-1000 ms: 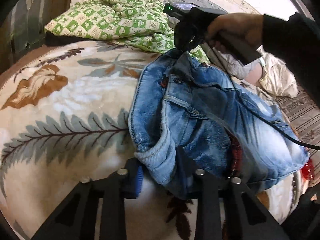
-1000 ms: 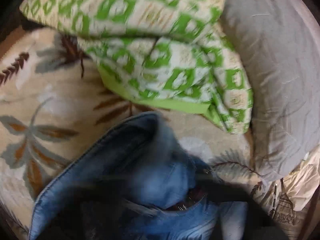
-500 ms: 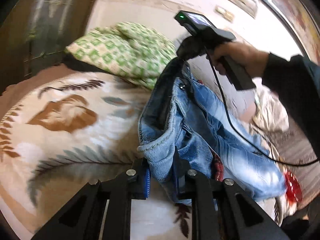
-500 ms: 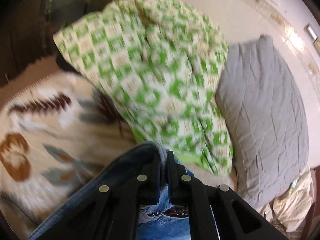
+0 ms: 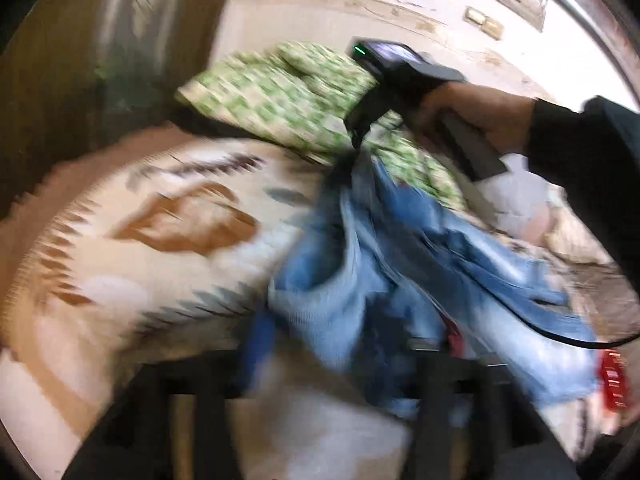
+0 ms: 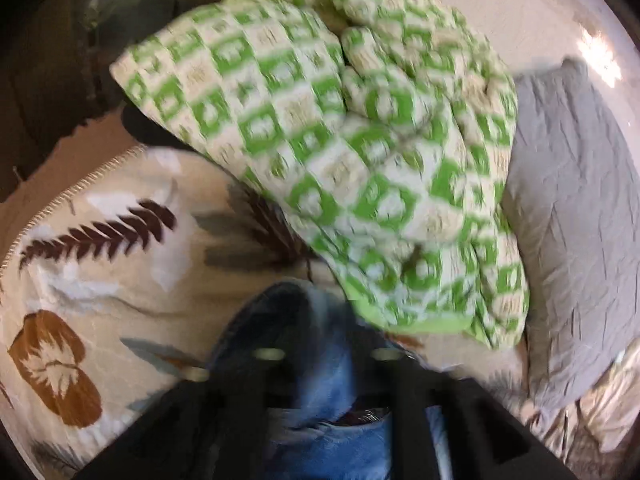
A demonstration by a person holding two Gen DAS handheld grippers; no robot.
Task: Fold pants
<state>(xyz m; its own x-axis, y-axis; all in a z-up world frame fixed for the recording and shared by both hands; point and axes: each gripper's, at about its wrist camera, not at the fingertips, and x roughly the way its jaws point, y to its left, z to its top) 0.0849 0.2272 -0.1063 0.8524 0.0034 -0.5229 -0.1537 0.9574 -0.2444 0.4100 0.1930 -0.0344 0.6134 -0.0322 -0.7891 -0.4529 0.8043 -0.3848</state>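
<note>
The left tongs (image 5: 320, 344) grip a pale fold of the blue jeans (image 5: 420, 248), which hang bunched just ahead of them over the leaf-patterned blanket (image 5: 132, 240). Farther ahead, the right tongs (image 6: 326, 360) pinch the jeans' dark waistband edge, lifted. Beyond lie the green checked quilt (image 6: 340, 140) and a grey pillow (image 6: 580, 220)

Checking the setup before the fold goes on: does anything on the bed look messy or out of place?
The jeans are bunched in a crumpled heap rather than laid flat, gripped by both the left claw and the right claw. A red object lies beside them at the bed's edge; blur hides what it is.
</note>
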